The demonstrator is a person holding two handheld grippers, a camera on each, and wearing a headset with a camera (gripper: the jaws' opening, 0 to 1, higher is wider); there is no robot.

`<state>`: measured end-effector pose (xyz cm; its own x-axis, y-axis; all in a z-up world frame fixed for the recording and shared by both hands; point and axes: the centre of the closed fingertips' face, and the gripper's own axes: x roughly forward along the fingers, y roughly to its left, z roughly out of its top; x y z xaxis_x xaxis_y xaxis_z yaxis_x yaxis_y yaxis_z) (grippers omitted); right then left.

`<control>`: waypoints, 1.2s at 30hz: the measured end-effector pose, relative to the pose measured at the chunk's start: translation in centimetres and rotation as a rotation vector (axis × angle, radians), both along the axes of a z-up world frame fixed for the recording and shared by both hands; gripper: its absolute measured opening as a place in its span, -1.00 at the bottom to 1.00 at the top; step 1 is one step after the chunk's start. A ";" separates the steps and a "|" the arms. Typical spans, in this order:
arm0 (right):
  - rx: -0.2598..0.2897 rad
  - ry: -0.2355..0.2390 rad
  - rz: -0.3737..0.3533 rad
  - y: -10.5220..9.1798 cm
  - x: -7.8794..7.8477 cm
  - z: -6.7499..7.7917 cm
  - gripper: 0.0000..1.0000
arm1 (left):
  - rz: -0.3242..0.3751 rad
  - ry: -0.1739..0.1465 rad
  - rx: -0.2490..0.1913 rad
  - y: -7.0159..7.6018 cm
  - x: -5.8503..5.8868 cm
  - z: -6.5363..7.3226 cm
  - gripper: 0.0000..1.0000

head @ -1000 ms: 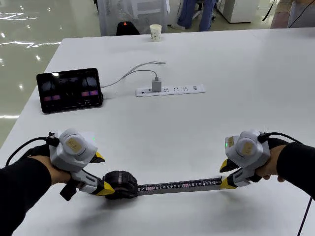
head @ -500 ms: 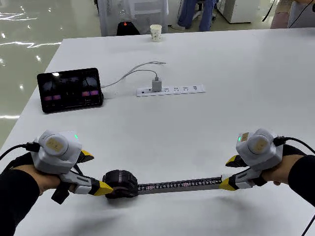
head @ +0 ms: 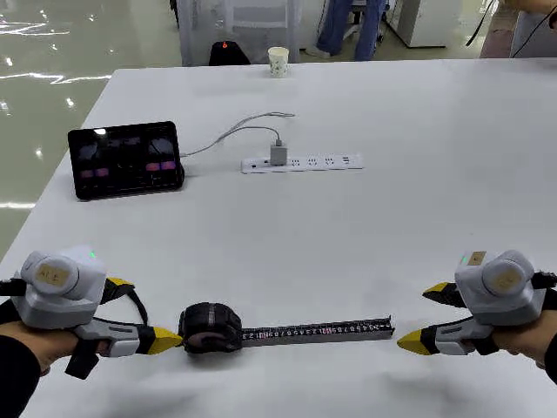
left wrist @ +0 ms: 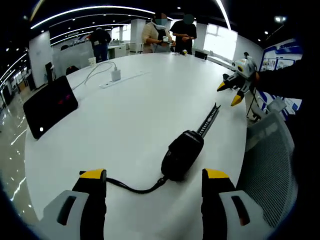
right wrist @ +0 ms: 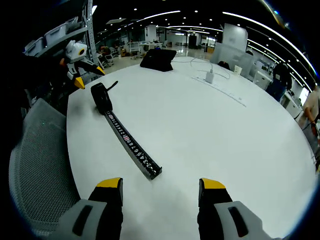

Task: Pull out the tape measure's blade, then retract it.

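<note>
On smooth table (head: 365,226), rounded black tape measure (head: 209,328)

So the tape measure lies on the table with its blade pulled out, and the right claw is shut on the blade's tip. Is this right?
Not quite. The tape measure lies on the table with its blade pulled out, but the right claw is open and apart from the tip, as the right gripper view shows.

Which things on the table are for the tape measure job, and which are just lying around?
For the job: tape measure, its pulled-out blade, left tool, right tool.
Just lying about: tablet, power strip with charger, paper cup.
</note>
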<state>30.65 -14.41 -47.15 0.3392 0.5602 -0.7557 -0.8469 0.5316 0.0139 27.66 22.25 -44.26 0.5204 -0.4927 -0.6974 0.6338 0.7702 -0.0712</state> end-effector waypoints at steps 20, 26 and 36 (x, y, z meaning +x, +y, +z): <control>0.078 -0.082 -0.093 -3.9 -2.4 0.9 0.87 | 0.096 -0.048 -0.029 2.7 -3.0 -0.1 0.98; 0.091 -0.094 -0.106 -4.9 -3.4 1.6 0.98 | 0.101 -0.051 -0.011 3.3 -4.2 -0.8 0.98; 0.084 -0.098 -0.119 -6.4 -4.9 1.3 0.98 | 0.131 -0.093 -0.006 4.2 -5.2 -0.9 0.98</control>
<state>25.71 -20.83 -45.83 0.4764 0.5713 -0.6683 -0.7775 0.6286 -0.0169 22.45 26.42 -45.12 0.6430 -0.4206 -0.6401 0.5319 0.8465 -0.0218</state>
